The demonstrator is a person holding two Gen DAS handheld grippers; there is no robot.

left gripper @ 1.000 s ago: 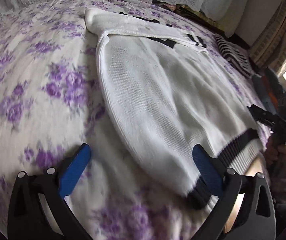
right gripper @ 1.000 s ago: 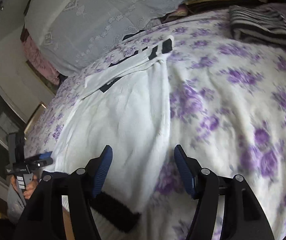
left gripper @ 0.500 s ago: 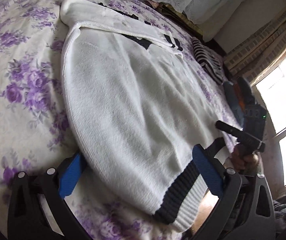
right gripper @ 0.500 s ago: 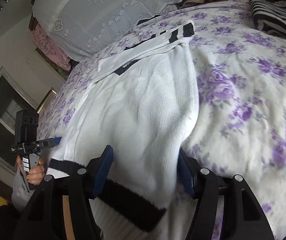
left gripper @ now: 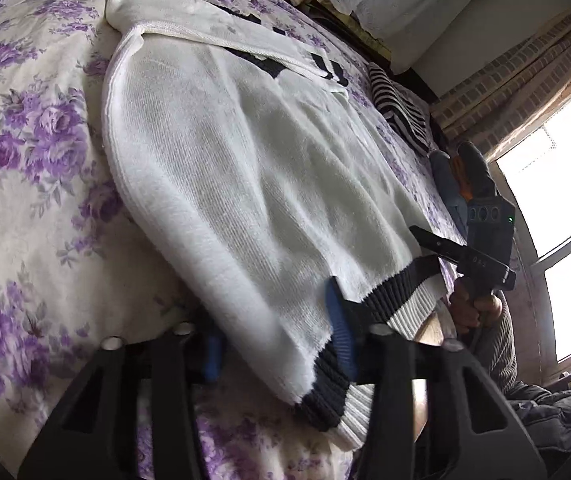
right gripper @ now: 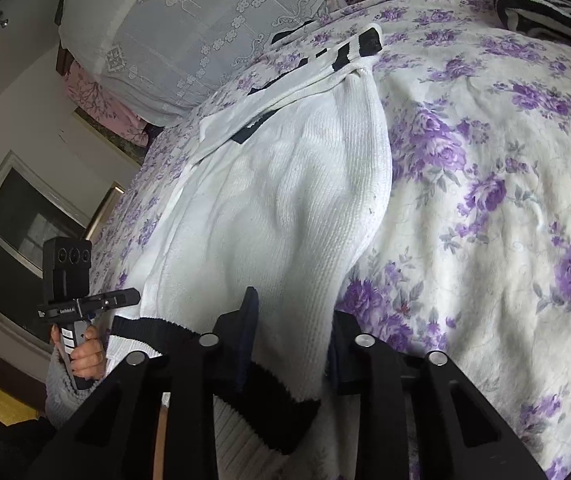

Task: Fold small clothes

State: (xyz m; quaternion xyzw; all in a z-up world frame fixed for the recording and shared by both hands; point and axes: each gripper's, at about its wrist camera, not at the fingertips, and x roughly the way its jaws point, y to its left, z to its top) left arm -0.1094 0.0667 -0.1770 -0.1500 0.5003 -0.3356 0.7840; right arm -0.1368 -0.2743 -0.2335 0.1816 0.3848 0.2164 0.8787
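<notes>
We hold both grippers low at the near edge of the bed, fingers pointing forward over the white sweater (left gripper: 221,184), which lies flat on the purple-flowered bedspread (left gripper: 25,140) with its black-banded hem hanging toward us. Our left gripper (left gripper: 279,340) has its blue pads pinched on the hem's left corner — knit bunched between them. Our right gripper (right gripper: 289,332) pinches the hem's right corner the same way. From each wrist view we see the other gripper gripped upright in a fist beside the hem. A striped folded garment (left gripper: 401,116) rests farther back.
</notes>
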